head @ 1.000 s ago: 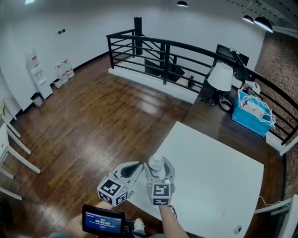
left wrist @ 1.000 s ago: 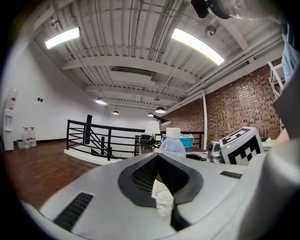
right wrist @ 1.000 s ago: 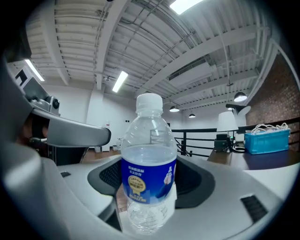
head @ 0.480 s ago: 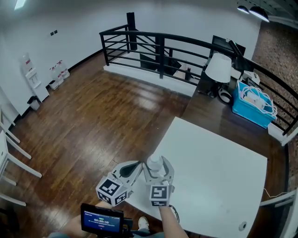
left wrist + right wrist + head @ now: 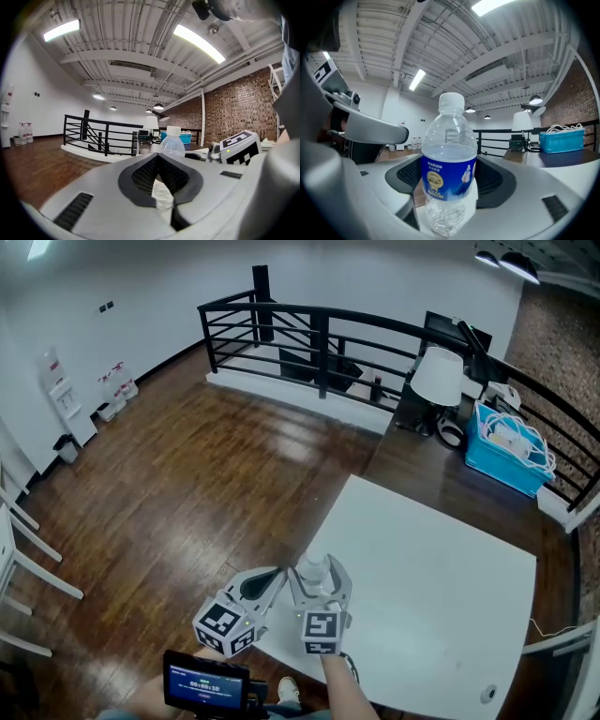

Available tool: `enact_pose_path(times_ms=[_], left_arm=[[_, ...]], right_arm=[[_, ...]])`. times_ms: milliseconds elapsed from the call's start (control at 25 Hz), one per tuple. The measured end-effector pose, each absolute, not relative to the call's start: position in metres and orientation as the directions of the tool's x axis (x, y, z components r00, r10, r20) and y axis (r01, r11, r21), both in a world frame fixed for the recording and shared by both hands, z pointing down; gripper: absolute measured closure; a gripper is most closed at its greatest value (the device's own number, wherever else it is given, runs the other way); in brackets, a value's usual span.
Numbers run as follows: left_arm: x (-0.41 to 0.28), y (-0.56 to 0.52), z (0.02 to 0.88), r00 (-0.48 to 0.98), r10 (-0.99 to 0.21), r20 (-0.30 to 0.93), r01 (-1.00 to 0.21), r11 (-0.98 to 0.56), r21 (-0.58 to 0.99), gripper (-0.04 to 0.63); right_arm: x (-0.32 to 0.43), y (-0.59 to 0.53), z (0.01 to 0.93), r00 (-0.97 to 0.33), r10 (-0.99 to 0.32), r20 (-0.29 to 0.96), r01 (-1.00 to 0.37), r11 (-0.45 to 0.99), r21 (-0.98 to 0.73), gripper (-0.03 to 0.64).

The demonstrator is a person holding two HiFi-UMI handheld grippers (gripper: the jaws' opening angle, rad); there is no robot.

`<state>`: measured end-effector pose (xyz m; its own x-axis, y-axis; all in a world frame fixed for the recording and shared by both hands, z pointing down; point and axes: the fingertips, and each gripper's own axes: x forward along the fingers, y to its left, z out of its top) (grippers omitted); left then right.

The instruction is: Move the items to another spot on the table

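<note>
1. Our right gripper (image 5: 320, 583) has just been widening its jaws off the clear, blue-labelled plastic bottle (image 5: 449, 161).
2. It stands at a corner of the white table (image 5: 441, 587), seemingly placed; nothing else shows.
3. Our left gripper (image 5: 159, 157) sits pinched, empty.

One water bottle (image 5: 313, 567), one white table (image 5: 441, 596). Two grippers near: the left gripper (image 5: 279, 572) and the right gripper (image 5: 320, 577). Far right: one blue basket (image 5: 511, 463), one white lampshade (image 5: 441, 379), one dark desk (image 5: 436, 488). Near left: one small screen (image 5: 208, 682).
</note>
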<state>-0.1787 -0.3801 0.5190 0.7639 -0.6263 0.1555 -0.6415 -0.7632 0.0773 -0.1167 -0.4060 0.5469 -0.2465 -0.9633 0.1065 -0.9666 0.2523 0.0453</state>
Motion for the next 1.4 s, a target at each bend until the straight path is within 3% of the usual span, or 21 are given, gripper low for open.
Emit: enact_pose_path(times_ms=[680, 1400], left_arm=[[-0.184, -0.357, 0.516, 0.750, -0.643, 0.153, -0.657, -0.751, 0.068, 0.583], [-0.140, -0.315, 0.508, 0.791, -0.594, 0.145, -0.608, -0.791, 0.074, 0.583]], right_arm=[[-0.111, -0.392, 0.551, -0.261, -0.956, 0.136, -0.965, 0.263, -0.007, 0.244], [-0.080, -0.330, 0.527, -0.221, -0.967, 0.130, -0.974, 0.226, 0.026, 0.266]])
